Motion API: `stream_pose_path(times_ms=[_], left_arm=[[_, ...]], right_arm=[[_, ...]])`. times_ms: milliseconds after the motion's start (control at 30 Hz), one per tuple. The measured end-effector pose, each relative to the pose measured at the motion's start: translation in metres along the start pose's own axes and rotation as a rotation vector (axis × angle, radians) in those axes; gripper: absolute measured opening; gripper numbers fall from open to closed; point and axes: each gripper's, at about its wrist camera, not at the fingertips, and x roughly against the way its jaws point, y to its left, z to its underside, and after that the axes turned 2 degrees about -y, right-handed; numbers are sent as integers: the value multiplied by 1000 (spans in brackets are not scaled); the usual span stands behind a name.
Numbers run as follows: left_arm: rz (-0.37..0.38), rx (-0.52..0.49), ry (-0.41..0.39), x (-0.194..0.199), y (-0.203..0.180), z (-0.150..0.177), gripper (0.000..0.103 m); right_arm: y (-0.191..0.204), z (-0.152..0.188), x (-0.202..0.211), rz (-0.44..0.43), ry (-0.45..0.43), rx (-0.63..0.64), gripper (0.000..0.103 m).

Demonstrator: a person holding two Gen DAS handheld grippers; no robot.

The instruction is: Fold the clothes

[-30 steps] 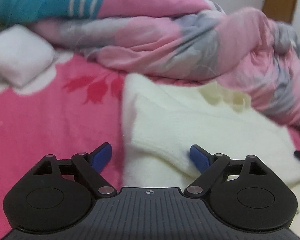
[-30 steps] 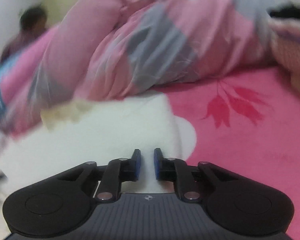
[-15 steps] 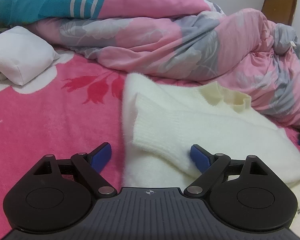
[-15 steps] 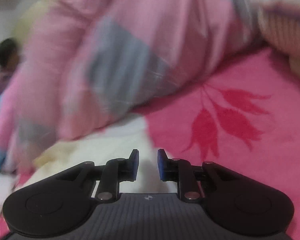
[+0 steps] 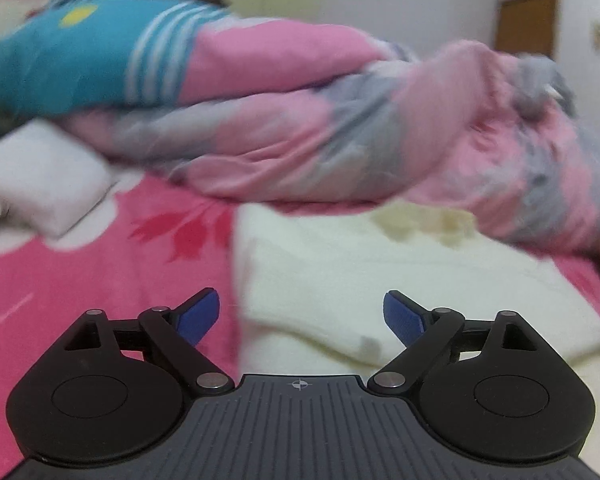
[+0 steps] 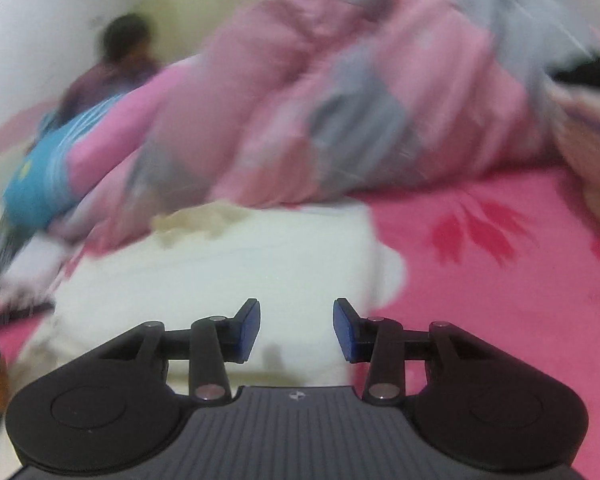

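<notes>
A cream-white knitted sweater (image 5: pixel 380 280) lies flat on the pink flowered bed cover (image 5: pixel 80 300), partly folded, its collar toward the heaped quilt. My left gripper (image 5: pixel 300 316) hovers open over the sweater's left edge, nothing between its blue pads. In the right wrist view the same sweater (image 6: pixel 228 276) fills the lower left. My right gripper (image 6: pixel 296 328) is open above the sweater's right edge, empty. Both views are blurred by motion.
A bulky pink and grey quilt (image 5: pixel 360 140) is heaped just behind the sweater. A white pillow (image 5: pixel 40 184) lies at the left. A person in a blue striped top (image 5: pixel 84 48) lies at the back. A brown door (image 5: pixel 526 24) stands far right.
My right gripper has opened from nearly shut and swung back left over the sweater. The left gripper stayed open and its view tilted upward, showing more of the wall and the person.
</notes>
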Motion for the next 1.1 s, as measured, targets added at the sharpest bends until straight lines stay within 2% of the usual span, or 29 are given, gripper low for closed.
stream_pose_path(times_ms=[33, 100, 167, 367, 500, 567, 633, 700, 767, 833, 867, 900, 967, 1100], left_arm=[[-2, -48, 5, 1, -8, 2, 92], [-47, -141, 67, -10, -23, 8, 95], [-56, -133, 95, -16, -21, 8, 101], [-22, -40, 118, -18, -6, 11, 103], [-50, -40, 72, -7, -8, 7, 101], [-68, -35, 18, 6, -8, 0, 99], [-50, -22, -30, 14, -7, -12, 99], [-38, -30, -61, 9, -10, -33, 99], [-51, -25, -60, -15, -17, -59, 99], [-71, 9, -47, -48, -23, -81, 97], [-57, 34, -44, -66, -25, -89, 95], [-41, 56, -37, -81, -26, -93, 92], [-9, 79, -13, -110, -32, -98, 80], [3, 66, 9, -144, -44, -97, 70]], right_arm=[[9, 3, -3, 1, 5, 60, 43], [24, 18, -23, 42, 65, 176, 43], [33, 23, -26, 71, 63, 223, 43], [43, 27, -24, 100, 48, 269, 44], [38, 30, -27, 98, 42, 264, 44], [37, 29, -26, 97, 39, 260, 44], [35, 21, -20, 84, 53, 231, 44], [36, 3, -12, 46, 45, 191, 44], [41, -23, -14, -53, 32, 135, 44], [54, -55, -34, -146, 34, 73, 44], [61, -69, -49, -176, 42, 52, 44], [68, -83, -71, -182, 48, 39, 44], [80, -106, -113, -186, 63, 15, 43], [85, -132, -196, -133, 105, -43, 38]])
